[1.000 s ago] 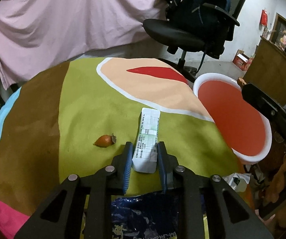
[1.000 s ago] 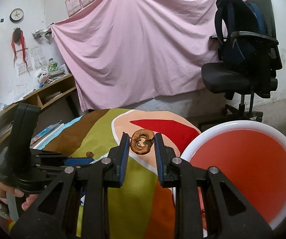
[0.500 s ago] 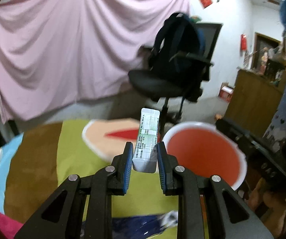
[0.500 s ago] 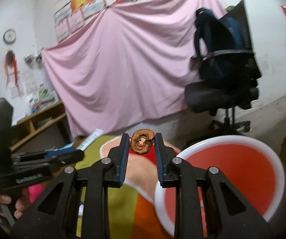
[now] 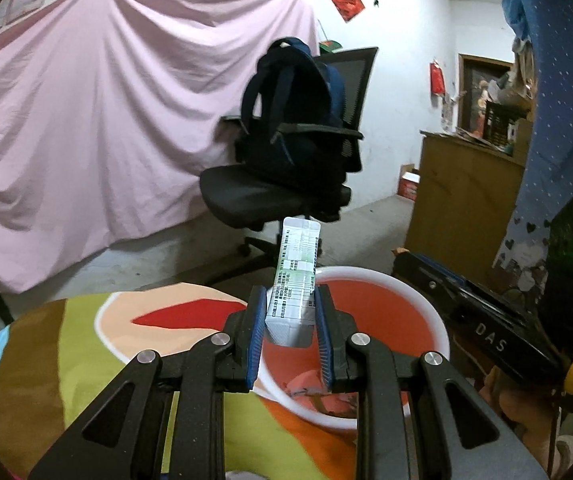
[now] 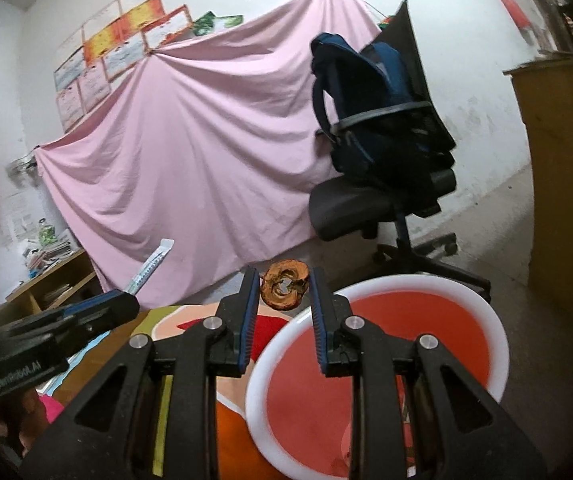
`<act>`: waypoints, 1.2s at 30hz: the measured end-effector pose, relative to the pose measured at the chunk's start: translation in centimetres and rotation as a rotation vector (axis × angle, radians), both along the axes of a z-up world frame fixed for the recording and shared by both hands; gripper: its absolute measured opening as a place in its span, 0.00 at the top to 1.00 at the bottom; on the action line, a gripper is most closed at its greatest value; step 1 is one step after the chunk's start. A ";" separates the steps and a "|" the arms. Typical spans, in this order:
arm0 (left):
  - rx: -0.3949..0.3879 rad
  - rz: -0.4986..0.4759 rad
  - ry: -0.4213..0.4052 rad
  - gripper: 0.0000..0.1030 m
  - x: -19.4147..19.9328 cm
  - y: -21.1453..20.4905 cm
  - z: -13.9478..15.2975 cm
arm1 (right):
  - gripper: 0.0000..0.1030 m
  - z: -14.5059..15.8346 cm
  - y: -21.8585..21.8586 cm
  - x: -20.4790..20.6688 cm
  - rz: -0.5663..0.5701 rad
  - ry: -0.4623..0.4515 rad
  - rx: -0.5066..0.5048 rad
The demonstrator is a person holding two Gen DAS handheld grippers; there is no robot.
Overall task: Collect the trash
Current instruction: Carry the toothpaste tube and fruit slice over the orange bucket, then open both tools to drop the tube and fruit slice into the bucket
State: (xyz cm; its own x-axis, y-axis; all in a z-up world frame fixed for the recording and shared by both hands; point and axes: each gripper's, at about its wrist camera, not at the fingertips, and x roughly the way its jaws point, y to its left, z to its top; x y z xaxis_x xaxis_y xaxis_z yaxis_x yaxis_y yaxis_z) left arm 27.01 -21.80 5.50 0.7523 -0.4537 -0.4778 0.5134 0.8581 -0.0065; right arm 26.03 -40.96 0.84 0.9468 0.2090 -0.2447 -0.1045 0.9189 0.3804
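Left gripper (image 5: 291,322): clamped on a flattened printed carton (image 5: 294,286), which stands up and forward from the blue pads; seen from the left wrist it lies against the far rim of the bin.
Right gripper (image 6: 282,294): clamped on a browned ring of fruit peel (image 6: 285,290), gripped at the very tips of the pads, held up in the air with the pink sheet and floor behind it.
Bin (image 5: 434,322): white rim, red inside, beside the patterned cloth (image 5: 86,340).
Left wrist view only: scraps at the bottom of the bin (image 5: 318,394); the right gripper's body in profile at right.
Right wrist view only: the carton edge-on (image 6: 151,265), slanting up from the left gripper's tip; wall posters (image 6: 126,44) above the pink sheet (image 6: 190,152).
Both views: office chair (image 5: 270,196) carrying a dark backpack (image 5: 298,112).
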 end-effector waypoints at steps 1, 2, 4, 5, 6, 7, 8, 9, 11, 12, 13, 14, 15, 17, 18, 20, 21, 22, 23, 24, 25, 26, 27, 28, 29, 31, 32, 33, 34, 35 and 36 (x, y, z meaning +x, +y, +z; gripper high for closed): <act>0.006 -0.009 0.010 0.80 0.2 -0.4 -0.2 | 0.47 -0.1 -0.3 0.0 -0.006 0.008 0.001; 0.010 -0.014 0.018 0.80 0.2 -0.6 -0.4 | 0.47 -0.2 -0.5 0.1 -0.011 0.016 0.003; 0.017 -0.028 0.040 0.80 0.4 -1.3 -0.9 | 0.47 -0.4 -0.9 0.2 -0.021 0.034 0.010; 0.020 -0.033 0.050 0.80 0.3 -1.5 -1.1 | 0.47 -0.5 -1.1 0.3 -0.026 0.045 0.013; 0.023 -0.042 0.064 0.80 0.4 -1.7 -1.3 | 0.47 -0.7 -1.3 0.3 -0.031 0.053 0.016; 0.025 -0.048 0.075 0.80 0.6 -1.9 -1.5 | 0.47 -0.8 -1.5 0.4 -0.034 0.061 0.020; 0.025 -0.050 0.085 0.80 0.6 -2.1 -1.6 | 0.47 -0.9 -1.6 0.4 -0.037 0.066 0.024; 0.021 -0.055 0.096 0.80 0.7 -2.2 -1.8 | 0.47 -1.0 -1.7 0.5 -0.039 0.071 0.029; 0.015 -0.058 0.118 0.80 0.9 -2.3 -2.0 | 0.47 -1.0 -1.9 0.5 -0.045 0.077 0.032; 0.011 -0.062 0.128 0.80 1.0 -2.3 -2.1 | 0.47 -1.0 -1.9 0.5 -0.047 0.080 0.033; 0.009 -0.065 0.138 0.80 1.2 -2.3 -2.2 | 0.47 -1.1 -1.9 0.5 -0.049 0.083 0.035; 0.010 -0.066 0.147 0.80 1.3 -2.3 -2.3 | 0.46 -1.1 -2.0 0.5 -0.051 0.086 0.038; 0.011 -0.065 0.152 0.80 1.4 -2.2 -2.4 | 0.46 -1.0 -1.9 0.6 -0.052 0.089 0.040; 0.013 -0.058 0.168 0.74 1.6 -2.2 -2.6 | 0.46 -1.1 -2.0 0.7 -0.054 0.092 0.044; 0.010 -0.055 0.170 0.72 1.6 -2.1 -2.7 | 0.46 -1.1 -2.0 0.7 -0.054 0.093 0.045; 0.000 -0.048 0.171 0.69 1.6 -1.9 -2.7 | 0.46 -1.1 -2.0 0.7 -0.055 0.093 0.045; -0.002 -0.045 0.171 0.69 1.6 -1.8 -2.7 | 0.46 -1.1 -2.0 0.7 -0.055 0.093 0.044; -0.003 -0.042 0.172 0.69 1.6 -1.7 -2.6 | 0.46 -1.1 -2.0 0.7 -0.054 0.093 0.045; -0.003 -0.037 0.172 0.68 1.6 -1.6 -2.6 | 0.45 -1.1 -2.0 0.7 -0.054 0.093 0.045; -0.003 -0.031 0.172 0.68 1.6 -1.5 -2.6 | 0.45 -1.1 -2.0 0.7 -0.055 0.094 0.045; -0.005 -0.025 0.172 0.68 1.7 -1.4 -2.5 | 0.45 -1.1 -2.0 0.7 -0.055 0.094 0.046; -0.008 -0.019 0.172 0.67 1.7 -1.1 -2.5 | 0.44 -1.0 -2.0 0.7 -0.055 0.094 0.045; -0.014 -0.011 0.171 0.66 1.7 -0.8 -2.3 | 0.43 -1.1 -2.0 0.7 -0.054 0.092 0.045; -0.019 -0.003 0.169 0.64 1.7 -0.5 -2.2 | 0.42 -1.1 -2.0 0.7 -0.054 0.091 0.043; -0.025 0.008 0.165 0.63 1.7 -0.2 -2.1 | 0.40 -1.1 -2.0 0.7 -0.052 0.090 0.043; -0.044 0.031 0.156 0.63 1.5 0.8 -1.7 | 0.36 -1.0 -1.8 0.6 -0.042 0.076 0.042; -0.055 0.046 0.150 0.62 1.3 1.5 -1.5 | 0.33 -0.9 -1.6 0.6 -0.038 0.070 0.041; -0.063 0.060 0.142 0.62 1.2 2.1 -1.2 | 0.29 -0.8 -1.4 0.5 -0.030 0.059 0.039; -0.070 0.076 0.131 0.62 1.1 2.7 -1.0 | 0.27 -0.7 -1.1 0.4 -0.021 0.047 0.037; -0.079 0.099 0.115 0.60 0.8 3.6 -0.7 | 0.24 -0.6 -0.8 0.4 -0.011 0.035 0.034; -0.087 0.122 0.099 0.57 0.5 4.4 -0.4 | 0.21 -0.3 -0.4 0.3 0.003 0.019 0.028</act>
